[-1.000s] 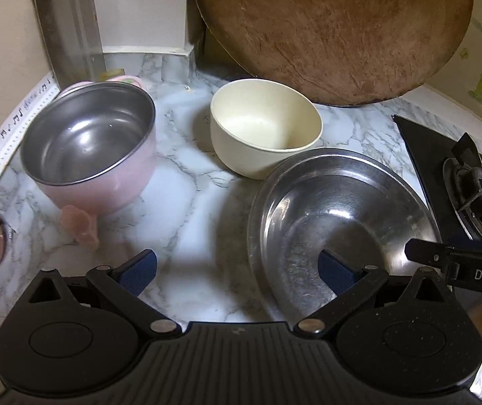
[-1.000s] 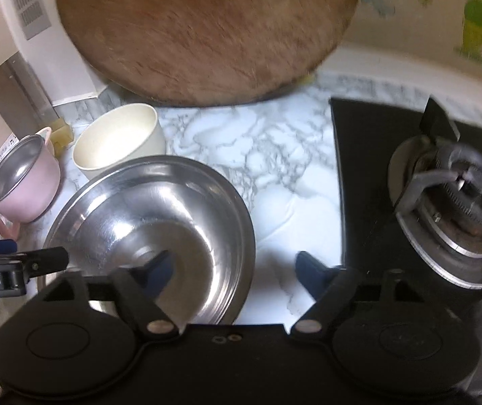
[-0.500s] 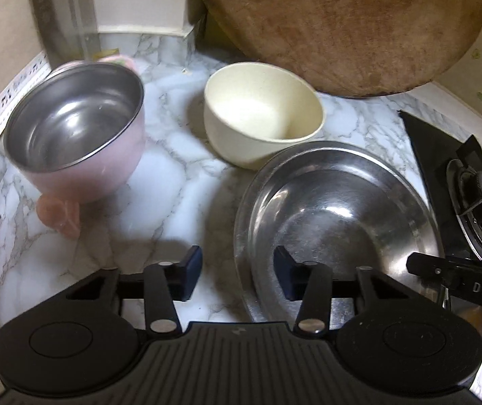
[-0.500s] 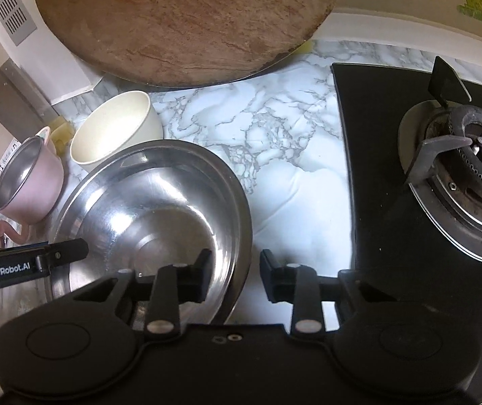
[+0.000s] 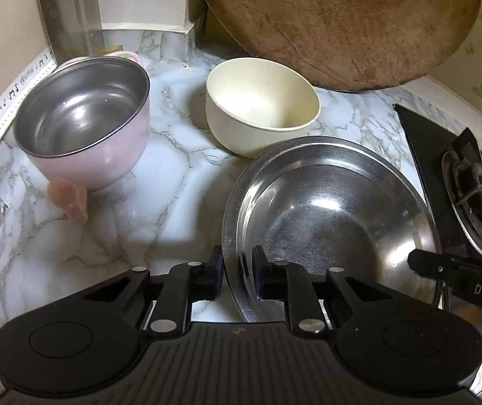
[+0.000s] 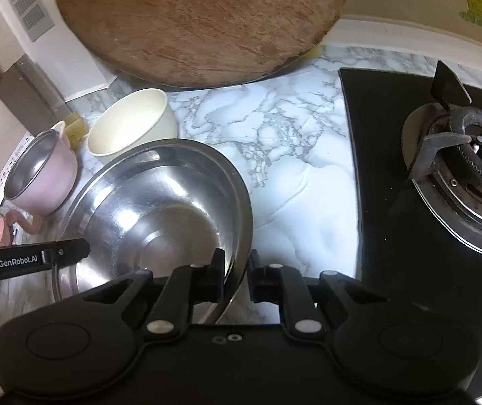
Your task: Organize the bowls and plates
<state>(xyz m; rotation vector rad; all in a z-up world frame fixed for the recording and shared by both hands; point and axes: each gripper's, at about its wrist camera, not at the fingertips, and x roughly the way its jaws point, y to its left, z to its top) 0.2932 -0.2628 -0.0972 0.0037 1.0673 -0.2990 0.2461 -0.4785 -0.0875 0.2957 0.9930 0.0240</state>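
The left gripper (image 5: 237, 278) pinches the near left rim of the steel basin (image 5: 335, 216), one finger outside the wall and one inside. The right gripper (image 6: 235, 278) pinches the opposite, right rim of the same basin in the same manner. The nearest part of the basin rim is hidden behind each gripper body, and whether its base touches the marble counter (image 5: 173, 182) cannot be told. Just beyond the basin stands the cream bowl (image 5: 262, 106), its lower edge covered by the basin rim. To the left sits the pink bowl (image 5: 85, 118) with a steel lining, upright, apart from the cream bowl. A pink item at the left frame edge is cut off and cannot be identified. Farther back, a round wooden board (image 5: 342, 23) leans upright, its top cropped. The gas burner (image 6: 470, 165) lies to the right.
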